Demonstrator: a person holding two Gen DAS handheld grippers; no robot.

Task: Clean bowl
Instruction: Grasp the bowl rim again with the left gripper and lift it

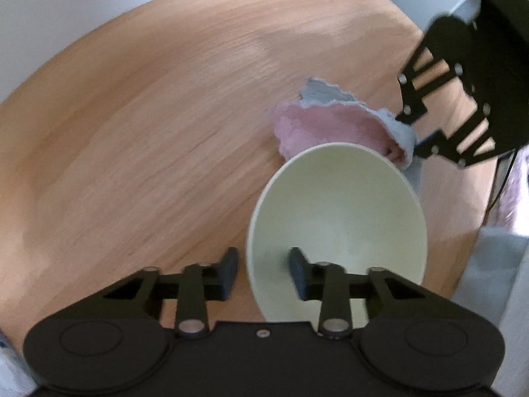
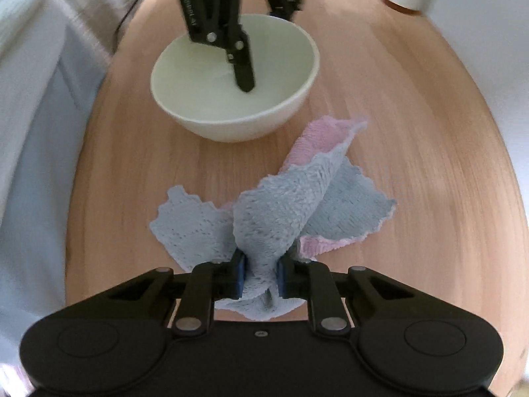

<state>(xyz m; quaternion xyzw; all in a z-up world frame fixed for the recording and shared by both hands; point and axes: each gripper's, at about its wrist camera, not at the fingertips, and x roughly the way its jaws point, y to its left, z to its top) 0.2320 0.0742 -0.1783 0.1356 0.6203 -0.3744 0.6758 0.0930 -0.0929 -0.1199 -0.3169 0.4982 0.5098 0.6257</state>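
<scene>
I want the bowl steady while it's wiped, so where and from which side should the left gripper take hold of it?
Grip the rim wall of the bowl on the side away from the cloth. The left gripper already straddles it there, open, one finger inside and one outside. The thin upright wall suits a pinch, and this leaves the cloth side free for the right gripper.

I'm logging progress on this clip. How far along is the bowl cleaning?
Preparation looks done: the right gripper has the blue and pink cloth pinched between its jaws. In hand: the left gripper straddles the rim of the bowl, jaws not closed on it. Left to do: the wiping, since the cloth lies outside the bowl on the wooden table.
</scene>
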